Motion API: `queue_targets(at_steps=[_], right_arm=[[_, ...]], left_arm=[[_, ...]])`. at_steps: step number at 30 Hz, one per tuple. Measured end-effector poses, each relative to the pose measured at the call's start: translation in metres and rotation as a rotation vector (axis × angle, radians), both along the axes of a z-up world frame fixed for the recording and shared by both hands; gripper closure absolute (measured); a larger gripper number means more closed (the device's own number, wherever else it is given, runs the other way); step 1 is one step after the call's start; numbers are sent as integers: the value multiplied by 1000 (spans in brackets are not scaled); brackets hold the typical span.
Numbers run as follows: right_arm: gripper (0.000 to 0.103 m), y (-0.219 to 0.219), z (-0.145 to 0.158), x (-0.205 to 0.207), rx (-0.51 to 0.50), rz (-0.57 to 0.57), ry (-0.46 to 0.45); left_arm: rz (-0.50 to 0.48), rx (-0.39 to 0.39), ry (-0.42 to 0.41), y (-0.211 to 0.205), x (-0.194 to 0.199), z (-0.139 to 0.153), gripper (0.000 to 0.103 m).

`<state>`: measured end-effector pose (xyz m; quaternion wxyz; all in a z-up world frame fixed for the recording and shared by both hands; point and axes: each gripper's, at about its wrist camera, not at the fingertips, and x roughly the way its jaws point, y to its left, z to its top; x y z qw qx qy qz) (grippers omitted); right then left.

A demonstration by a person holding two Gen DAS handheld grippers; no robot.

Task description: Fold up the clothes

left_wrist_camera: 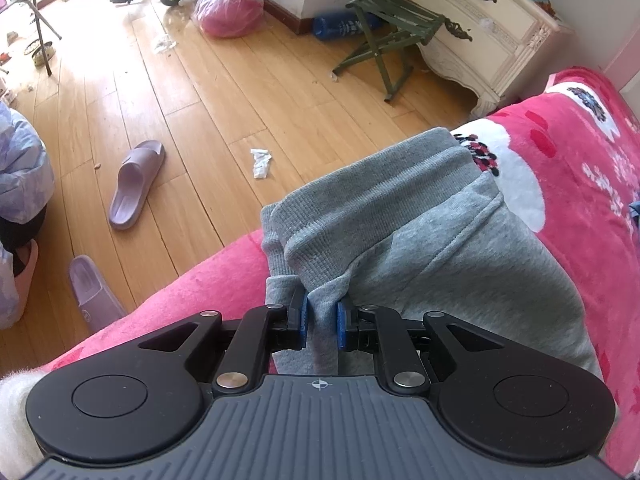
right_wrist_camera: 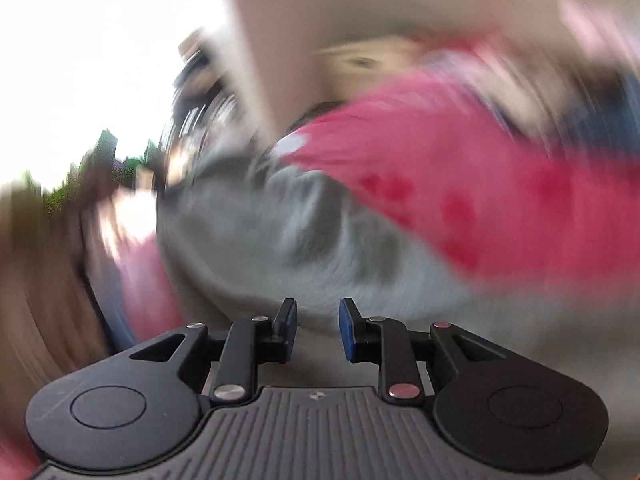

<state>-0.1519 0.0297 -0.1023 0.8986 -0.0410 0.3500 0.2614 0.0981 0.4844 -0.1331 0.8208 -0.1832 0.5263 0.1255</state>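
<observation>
The left tool [left_wrist_camera: 322, 322] is pinching a gathered fold of the grey garment [left_wrist_camera: 420, 248], its blue pads [left_wrist_camera: 303, 316] pressed into the cloth just below a ribbed band. From that pinch the grey fabric runs away from the tool and up to the right, its ribbed band lying as a long strip across the view, so the garment's long axis heads diagonally off toward the far right. It rests on the pink blanket [left_wrist_camera: 580, 184] of a bed, close to the bed's edge, with the wooden floor [left_wrist_camera: 200, 92] beyond and a purple slipper [left_wrist_camera: 136, 184] lying there well apart from the cloth.

The right tool [right_wrist_camera: 318, 322] has its jaws spread with nothing between them; the gap shows only grey cloth behind. Its view is heavily smeared, so details are hard to read, but the grey garment [right_wrist_camera: 280, 232] fills the middle ground directly ahead of the fingers, with the pink blanket [right_wrist_camera: 480, 200] to the right.

Judging by this, the left hand anchors one end while the free right hand, with the cloth just ahead of it, looks placed to take a fresh hold farther along the garment; where exactly it would land cannot be told from the blur.
</observation>
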Motion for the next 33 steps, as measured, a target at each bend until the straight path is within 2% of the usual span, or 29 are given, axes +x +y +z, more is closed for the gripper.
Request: queue_targets(at_steps=[1,3,7,10,14,18,19,21,22,26,29,31,33], right_arm=[[77,12,-1,-1,-119,96,-61],[78,27,-11,1,-281,284,-117],[75,45,-23,12,-429,562,-99],[70,59,-33,25,-495,646,-87],[70,66,-46,38,-524,692,-21],[71,65,-45,48,-493,647,61],[72,63,-45,47,-487,641,72],[88,60,-44,40,-488,631,73],[94,59,-45,38,-490,618,60],[97,56,-38,22,-497,583,-42],[97,50,-14,9,-482,530,-150],[97,48,3,-6,-520,513,-268],[97,45,21,-22,-526,517,-329]], left_arm=[[-3,2,-1,0,0,0,89],[-4,1,-2,0,0,0,89],[-2,-9,-4,2,0,-1,89],[-5,-10,-4,2,0,-2,89],[-5,-12,-3,2,1,-3,89],[-5,-13,-5,3,1,-4,89],[-4,-14,-5,3,0,-4,89],[-2,-15,-5,3,0,-4,89],[-3,-14,-5,3,0,-4,89],[-2,-12,-9,1,0,-4,89],[-2,-15,-10,2,0,-5,89],[0,-19,-10,3,0,-5,89],[0,-22,-10,3,0,-5,89]])
